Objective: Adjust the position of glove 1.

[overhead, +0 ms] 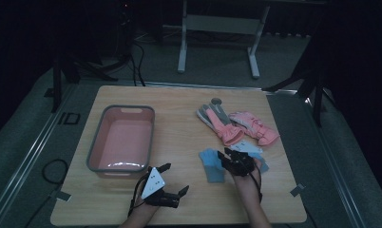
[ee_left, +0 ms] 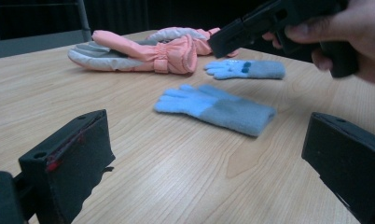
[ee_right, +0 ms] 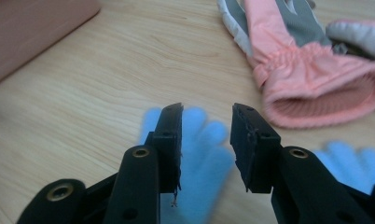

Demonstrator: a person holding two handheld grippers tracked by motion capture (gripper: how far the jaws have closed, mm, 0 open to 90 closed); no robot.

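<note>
Blue knit glove, lying flat on the wooden counter near its front edge, its mate just beside it and two pink-and-grey ski gloves farther back. Right claw poised directly over the near glove's fingers, jaws apart with nothing between them, apparently just above the fabric though the blur hides any contact; left claw idle and wide open, near the empty pink bin. Step judged: approach to a pick, probably for binning; next move calls for lowering, then closing on the knit.
</note>
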